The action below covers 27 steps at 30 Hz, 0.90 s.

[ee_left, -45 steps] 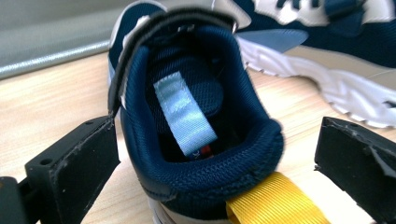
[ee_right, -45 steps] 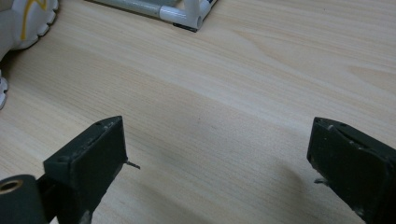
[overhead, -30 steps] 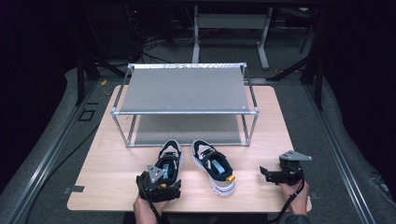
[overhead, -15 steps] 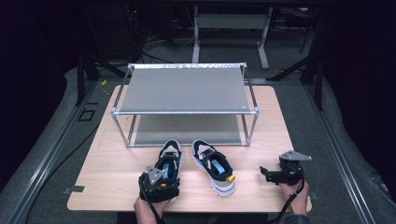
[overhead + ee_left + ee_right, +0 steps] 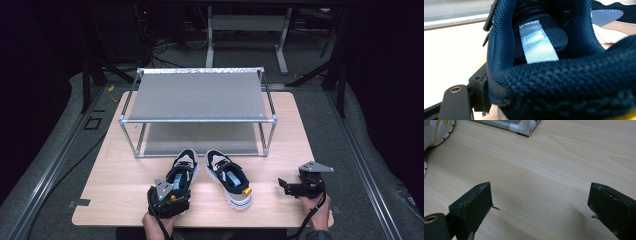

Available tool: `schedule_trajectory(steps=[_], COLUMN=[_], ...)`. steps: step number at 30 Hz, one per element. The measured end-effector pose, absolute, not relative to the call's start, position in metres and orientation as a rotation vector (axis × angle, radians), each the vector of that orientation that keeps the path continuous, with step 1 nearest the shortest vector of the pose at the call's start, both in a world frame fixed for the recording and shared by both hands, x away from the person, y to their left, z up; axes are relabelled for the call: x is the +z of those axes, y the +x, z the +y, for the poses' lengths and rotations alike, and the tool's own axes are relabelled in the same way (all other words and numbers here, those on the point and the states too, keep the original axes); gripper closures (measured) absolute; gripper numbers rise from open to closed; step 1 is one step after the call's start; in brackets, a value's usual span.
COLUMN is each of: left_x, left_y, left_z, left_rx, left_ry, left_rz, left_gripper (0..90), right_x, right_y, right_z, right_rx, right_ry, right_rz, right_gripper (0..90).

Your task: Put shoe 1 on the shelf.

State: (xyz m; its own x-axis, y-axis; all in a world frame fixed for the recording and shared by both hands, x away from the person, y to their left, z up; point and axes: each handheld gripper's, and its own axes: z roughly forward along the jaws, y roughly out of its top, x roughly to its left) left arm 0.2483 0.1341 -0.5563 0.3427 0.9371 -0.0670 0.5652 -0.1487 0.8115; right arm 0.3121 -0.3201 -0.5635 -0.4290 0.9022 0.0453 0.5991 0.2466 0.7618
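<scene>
Two navy sneakers side by side on the wooden table [image 5: 120, 180], toes toward the rack. Left shoe [image 5: 181, 172] at the near-middle of the tabletop, heel collar right against the left gripper [image 5: 170, 199]; in the left gripper view the padded navy collar and pale blue tongue loop [image 5: 537, 42] crowd the frame, one black jaw pressed against the outer side of the heel, the other jaw hidden behind the fabric, so cannot tell whether clamped or merely set around the collar. Right shoe [image 5: 229, 178] just beside the first, angled a little outward, white sole and a yellow tab at the heel, untouched. Right gripper [image 5: 291, 187] low over bare wood, well apart from both shoes, jaws spread wide with nothing between them; white sole edge [image 5: 436, 131] of the right shoe at the far left corner of the right gripper view. Directly beyond the shoes, a two-tier metal rack [image 5: 197, 95] with grey shelves and silver tube frame, its front legs and lower rail just ahead of the toes, one white corner joint [image 5: 525, 128] visible past the right jaws. Dark floor, cables and stand legs behind the table.
</scene>
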Motion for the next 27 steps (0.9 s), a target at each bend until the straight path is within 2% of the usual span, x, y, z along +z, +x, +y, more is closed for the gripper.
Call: schedule_trajectory(steps=[27], left_x=[-0.528], left_y=[0.235], left_z=[0.145], left_rx=[0.664], left_ry=[1.793], left_rz=[1.224], left_gripper=[21.9], right_x=[-0.564], right_y=[0.312], right_z=[-0.32], right_rx=[1.023], right_ry=[1.372], right_rz=[2.122], right_gripper=[4.9])
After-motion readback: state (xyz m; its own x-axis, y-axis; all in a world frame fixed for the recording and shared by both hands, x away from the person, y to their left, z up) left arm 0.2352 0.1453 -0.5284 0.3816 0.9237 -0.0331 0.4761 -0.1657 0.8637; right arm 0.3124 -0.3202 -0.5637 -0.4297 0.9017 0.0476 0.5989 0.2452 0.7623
